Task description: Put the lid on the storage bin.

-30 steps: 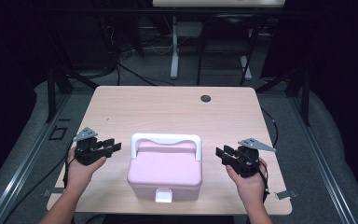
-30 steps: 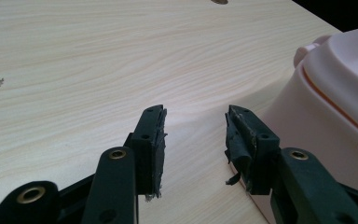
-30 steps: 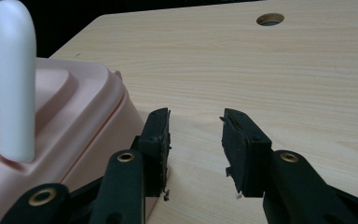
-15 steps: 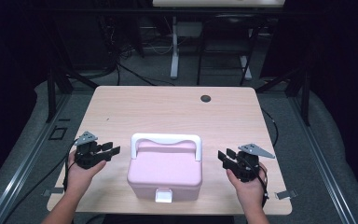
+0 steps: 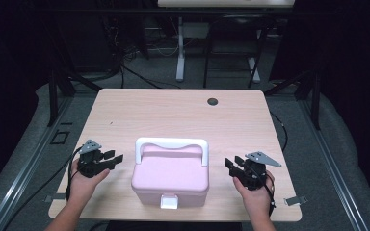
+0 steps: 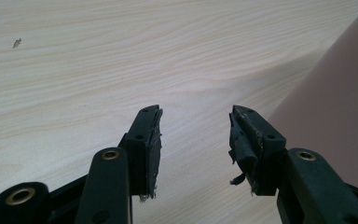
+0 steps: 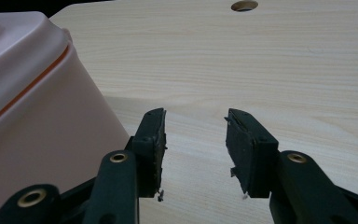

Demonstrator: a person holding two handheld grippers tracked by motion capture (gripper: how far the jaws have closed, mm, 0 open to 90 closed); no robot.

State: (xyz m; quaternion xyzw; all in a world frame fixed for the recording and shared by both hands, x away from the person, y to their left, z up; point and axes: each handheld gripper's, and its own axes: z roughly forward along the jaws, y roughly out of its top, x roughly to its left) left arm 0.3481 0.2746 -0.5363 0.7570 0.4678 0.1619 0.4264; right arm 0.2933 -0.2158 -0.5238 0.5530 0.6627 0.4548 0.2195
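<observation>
Fingers on both of your grippers stand wide apart with nothing between them, and the jaws of each have just been opening. Your left gripper (image 5: 110,159) sits low over the table (image 5: 173,113), its tips aimed toward the pink box (image 5: 170,177), which lies just beyond them and apart from them. In the left gripper view the left gripper (image 6: 195,125) frames bare wood between its pads, with the box's pink wall (image 6: 340,116) just off the outer side of the right-hand finger (image 6: 247,140); whether that finger touches the wall you cannot tell.

Your right gripper (image 5: 232,163) faces the box from the other side, near it but clear of it. In the right gripper view the right gripper (image 7: 195,123) has open tabletop ahead, the box (image 7: 37,107) bulking close beside the left-hand finger (image 7: 151,140).

Above the box, its white handle (image 5: 171,143) stands upright along the far edge of the lid, and a white latch (image 5: 169,201) hangs on the near wall. Far past your fingertips a round cable hole (image 5: 213,101) sits in the table. Nothing lies between either set of fingers and the box.
</observation>
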